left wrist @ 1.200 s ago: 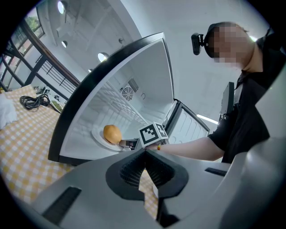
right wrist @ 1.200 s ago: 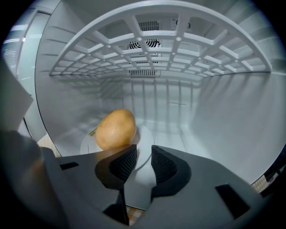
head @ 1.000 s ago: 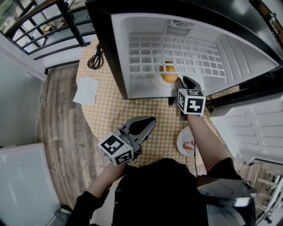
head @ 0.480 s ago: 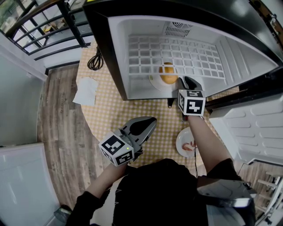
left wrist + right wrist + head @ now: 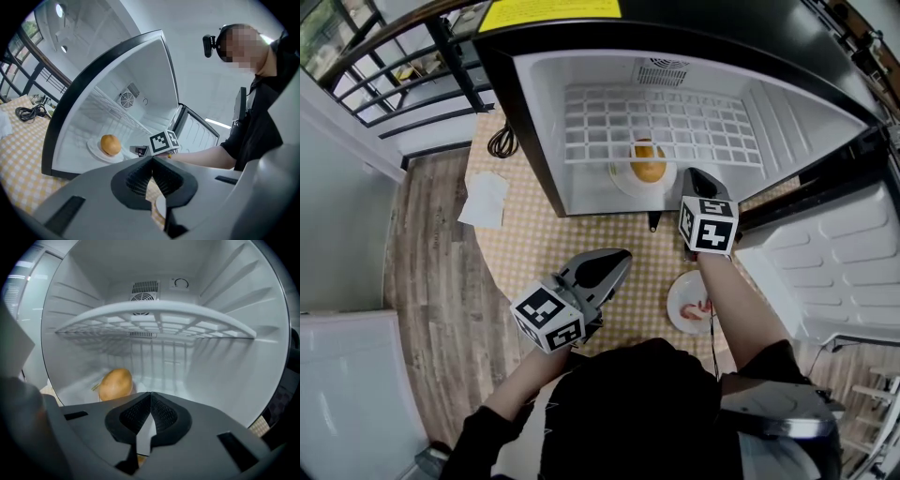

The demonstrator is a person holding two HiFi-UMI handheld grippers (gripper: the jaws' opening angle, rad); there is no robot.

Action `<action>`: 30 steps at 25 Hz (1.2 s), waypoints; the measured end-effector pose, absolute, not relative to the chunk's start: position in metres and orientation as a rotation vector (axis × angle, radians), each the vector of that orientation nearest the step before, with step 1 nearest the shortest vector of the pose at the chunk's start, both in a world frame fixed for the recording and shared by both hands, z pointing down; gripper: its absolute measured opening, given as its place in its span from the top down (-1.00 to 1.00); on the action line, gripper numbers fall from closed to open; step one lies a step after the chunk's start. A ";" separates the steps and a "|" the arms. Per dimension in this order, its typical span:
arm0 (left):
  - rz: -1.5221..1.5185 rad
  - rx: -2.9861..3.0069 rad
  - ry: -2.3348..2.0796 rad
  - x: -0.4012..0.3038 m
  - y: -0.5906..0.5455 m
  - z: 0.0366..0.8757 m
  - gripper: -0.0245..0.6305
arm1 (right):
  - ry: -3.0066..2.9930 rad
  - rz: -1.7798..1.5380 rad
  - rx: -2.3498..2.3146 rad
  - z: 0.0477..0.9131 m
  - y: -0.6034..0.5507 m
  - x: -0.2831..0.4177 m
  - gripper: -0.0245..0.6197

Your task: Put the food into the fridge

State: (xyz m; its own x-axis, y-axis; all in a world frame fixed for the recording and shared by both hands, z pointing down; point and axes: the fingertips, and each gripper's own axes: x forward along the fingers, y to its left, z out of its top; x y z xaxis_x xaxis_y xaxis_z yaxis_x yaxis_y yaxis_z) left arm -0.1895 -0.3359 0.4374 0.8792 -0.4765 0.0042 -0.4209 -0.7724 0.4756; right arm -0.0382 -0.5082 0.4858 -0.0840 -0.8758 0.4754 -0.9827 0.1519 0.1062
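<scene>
One round orange-brown food (image 5: 649,165) already sits on a white plate (image 5: 622,178) on the floor of the fridge (image 5: 797,122), near its open front and under the wire shelf (image 5: 666,122). A second plate (image 5: 682,306) with some pinkish food (image 5: 700,307) waits on the table (image 5: 534,244), just in front of the fridge. The right claw (image 5: 694,176) is at the fridge mouth, just right of the stored plate, pressed together on nothing. The left claw (image 5: 617,257) hangs over the table in front of the fridge, likewise closed and empty. The likely trouble is the waiting plate. The right forearm (image 5: 727,291) passes straight over it, so a low pull-back could sweep it along the table. A pinch on its thin rim could also slip or tip the food off. Carrying it in might knock the plate already inside, or catch the shelf. From the head view the forearm covers part of the second plate, so I cannot tell what its food is. Whether the round item is a bun or a fruit is also unclear. In the right gripper view the claw's own body hides the fridge floor just ahead.
</scene>
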 end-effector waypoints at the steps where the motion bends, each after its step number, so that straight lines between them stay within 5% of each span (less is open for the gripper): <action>1: -0.163 2.574 -0.659 -0.188 -0.335 0.435 0.88 | -2.036 0.350 1.773 0.479 -0.504 -0.040 0.87; 14: -0.213 2.612 -0.669 -0.130 -0.298 0.386 0.88 | -2.428 0.819 1.622 0.409 -0.382 -0.059 0.87; 30: -0.247 2.686 -0.663 -0.060 -0.197 0.367 0.88 | -2.575 0.791 1.396 0.406 -0.233 -0.005 0.87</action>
State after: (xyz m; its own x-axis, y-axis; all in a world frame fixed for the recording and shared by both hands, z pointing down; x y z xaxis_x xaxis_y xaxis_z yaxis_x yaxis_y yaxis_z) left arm -0.0601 -0.1973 0.3667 0.8744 -0.4783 -0.0814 -0.4150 -0.8242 0.3854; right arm -0.0054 -0.2329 0.4057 -0.5720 -0.7507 0.3305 -0.8068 0.4423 -0.3917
